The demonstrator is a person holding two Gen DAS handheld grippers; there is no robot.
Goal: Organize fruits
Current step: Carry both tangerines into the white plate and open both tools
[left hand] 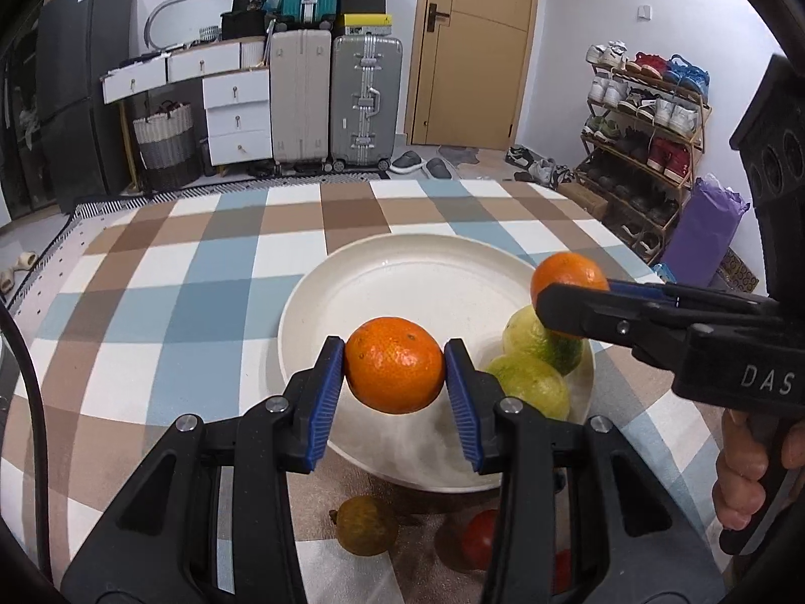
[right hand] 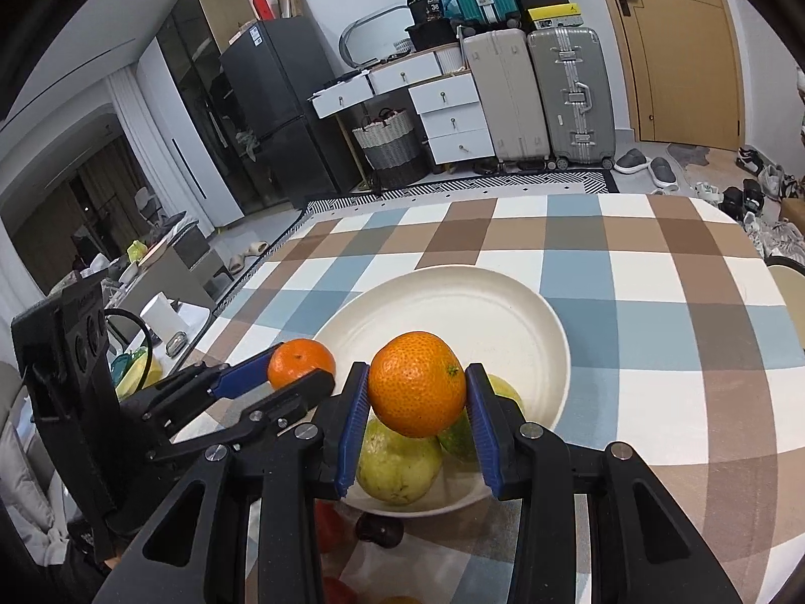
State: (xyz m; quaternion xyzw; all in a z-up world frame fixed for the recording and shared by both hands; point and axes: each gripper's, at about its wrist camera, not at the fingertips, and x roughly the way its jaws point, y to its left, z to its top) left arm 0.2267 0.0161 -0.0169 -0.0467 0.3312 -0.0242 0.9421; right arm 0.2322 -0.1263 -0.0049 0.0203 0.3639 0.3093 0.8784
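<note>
An orange (left hand: 395, 371) is pinched between the blue pads of the left tongs (left hand: 395, 377), held above the near rim of the white plate (left hand: 402, 272). A second orange (right hand: 416, 391) is clamped in the right tongs (right hand: 417, 402), over two green-yellow fruits (right hand: 397, 468) lying in the plate.
</note>
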